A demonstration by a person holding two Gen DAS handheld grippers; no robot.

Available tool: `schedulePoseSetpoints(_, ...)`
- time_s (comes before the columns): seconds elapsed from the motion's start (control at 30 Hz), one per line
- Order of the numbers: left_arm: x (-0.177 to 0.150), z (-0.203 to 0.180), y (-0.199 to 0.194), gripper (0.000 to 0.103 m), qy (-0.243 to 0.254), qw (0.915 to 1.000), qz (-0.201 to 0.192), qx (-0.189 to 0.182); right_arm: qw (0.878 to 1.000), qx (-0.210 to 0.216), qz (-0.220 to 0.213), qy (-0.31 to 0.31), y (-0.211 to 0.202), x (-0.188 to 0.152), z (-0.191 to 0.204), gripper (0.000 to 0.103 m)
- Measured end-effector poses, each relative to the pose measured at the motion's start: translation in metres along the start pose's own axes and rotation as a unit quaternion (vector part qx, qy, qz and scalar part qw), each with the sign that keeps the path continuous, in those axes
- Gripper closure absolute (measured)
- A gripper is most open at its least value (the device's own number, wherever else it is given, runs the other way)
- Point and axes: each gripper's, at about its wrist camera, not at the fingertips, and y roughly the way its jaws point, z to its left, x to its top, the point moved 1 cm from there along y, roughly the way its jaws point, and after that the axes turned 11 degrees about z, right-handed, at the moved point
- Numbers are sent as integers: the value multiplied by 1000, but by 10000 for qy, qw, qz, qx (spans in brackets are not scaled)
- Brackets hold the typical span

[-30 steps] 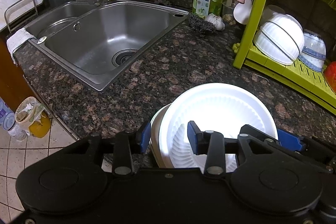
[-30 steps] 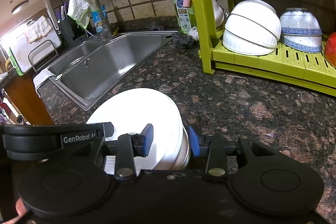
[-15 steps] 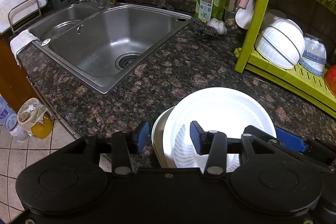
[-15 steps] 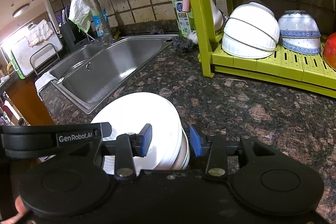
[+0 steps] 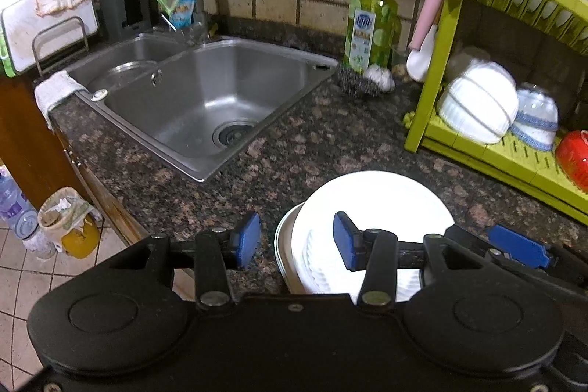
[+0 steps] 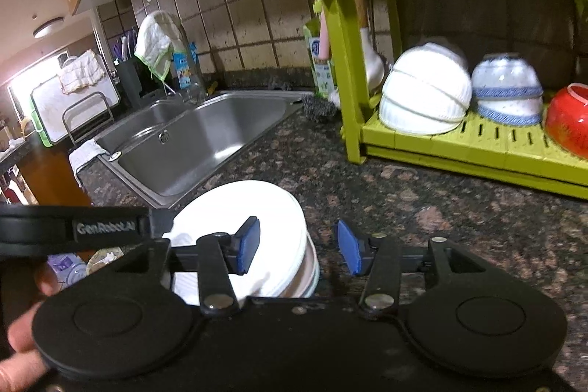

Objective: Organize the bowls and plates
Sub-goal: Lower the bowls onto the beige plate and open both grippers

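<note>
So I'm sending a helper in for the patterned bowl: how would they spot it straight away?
Find the green dish rack on the granite counter, right of the sink. On its lower shelf, bowls sit upside down in a row. The blue-banded bowl is in the middle, between the plain white ribbed bowls and a red bowl; only it carries blue bands.

One stack of white plates (image 5: 371,197) sits on the surface (image 5: 316,138); its edges are too close-set to count. On the lower shelf of one green rack (image 6: 474,142) stand two nested white bowls (image 6: 426,98), two stacked blue-rimmed bowls (image 6: 507,90) and one red bowl (image 6: 569,120). One soap bottle (image 5: 371,24), one scrubber (image 5: 354,83) and one double-basin sink (image 5: 205,98) complete the count.
</note>
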Motion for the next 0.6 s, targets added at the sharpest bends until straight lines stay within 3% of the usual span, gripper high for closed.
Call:
schedulePoseSetpoints(0.27,-28,-15,-39,34,152,9983,-563,23,9988,-7,-420,-243,-43,-20,-8,43)
schedulePoseSetpoints(0.6,-73,-34,-47,34,242,9977,-591,235,9975,-27,-453,-548,-79,-51,-21,31)
